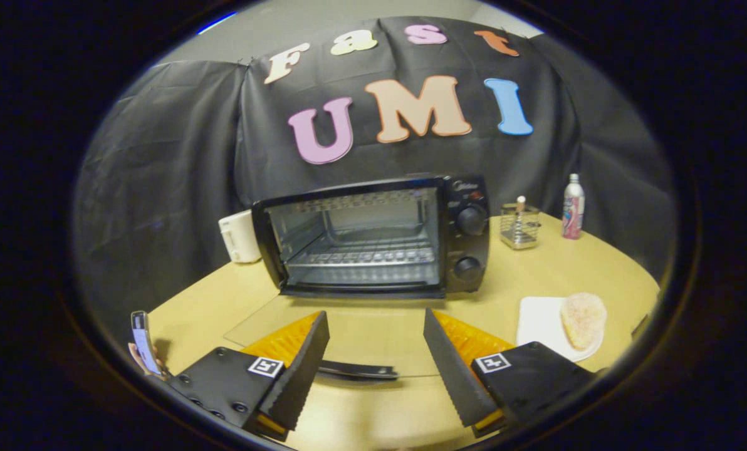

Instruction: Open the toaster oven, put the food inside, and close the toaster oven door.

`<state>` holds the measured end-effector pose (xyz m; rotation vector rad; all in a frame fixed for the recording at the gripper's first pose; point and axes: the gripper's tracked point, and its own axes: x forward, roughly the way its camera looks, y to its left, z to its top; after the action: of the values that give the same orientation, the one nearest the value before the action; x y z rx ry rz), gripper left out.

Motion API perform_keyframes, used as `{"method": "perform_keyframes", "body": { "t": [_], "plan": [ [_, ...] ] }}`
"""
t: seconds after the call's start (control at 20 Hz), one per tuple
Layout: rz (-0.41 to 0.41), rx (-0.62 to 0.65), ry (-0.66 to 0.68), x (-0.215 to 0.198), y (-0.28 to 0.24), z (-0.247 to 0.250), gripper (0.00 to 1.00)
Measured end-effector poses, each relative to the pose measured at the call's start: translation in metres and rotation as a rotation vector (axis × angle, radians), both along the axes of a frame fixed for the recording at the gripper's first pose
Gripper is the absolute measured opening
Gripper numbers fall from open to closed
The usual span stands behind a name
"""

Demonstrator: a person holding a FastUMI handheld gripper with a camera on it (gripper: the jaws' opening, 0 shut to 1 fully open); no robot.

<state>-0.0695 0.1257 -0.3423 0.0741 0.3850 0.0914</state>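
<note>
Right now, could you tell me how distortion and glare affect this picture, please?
In the gripper view, fisheye bending curves the tan tabletop edge; the lowered clear glass oven door is nearly invisible, showing faint reflection; the black toaster oven stays sharp; the gripper jaws stand open, empty, casting little shadow.

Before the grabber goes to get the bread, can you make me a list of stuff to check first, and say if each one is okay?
1. Toaster oven door open: ok, the glass door lies flat on the table with its handle between the fingers.
2. Rack inside free for food: ok, nothing sits on it.
3. Gripper open and holding nothing: ok, its fingers are spread wide.
4. Bread ready to pick: ok, it sits on the white plate, to the right of the fingers.
5. Path to the bread: ok, only bare table around the plate.
6. Bread fits between the fingers: cannot tell.
</note>
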Motion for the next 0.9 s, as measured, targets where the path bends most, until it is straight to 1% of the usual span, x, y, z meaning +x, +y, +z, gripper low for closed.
{"method": "perform_keyframes", "body": {
  "t": [0.1,0.3,0.55,0.75,0.9],
  "plan": [
    [-0.076,-0.03,-0.02,0.004,-0.039,0.015,0.95],
    [-0.212,-0.067,-0.026,-0.002,-0.111,0.029,0.95],
    [-0.347,-0.067,-0.001,-0.009,-0.189,0.024,0.95],
    [-0.406,-0.054,0.067,-0.009,-0.229,-0.006,0.95],
    [-0.395,-0.037,0.117,-0.005,-0.237,-0.035,0.93]
  ]
}}
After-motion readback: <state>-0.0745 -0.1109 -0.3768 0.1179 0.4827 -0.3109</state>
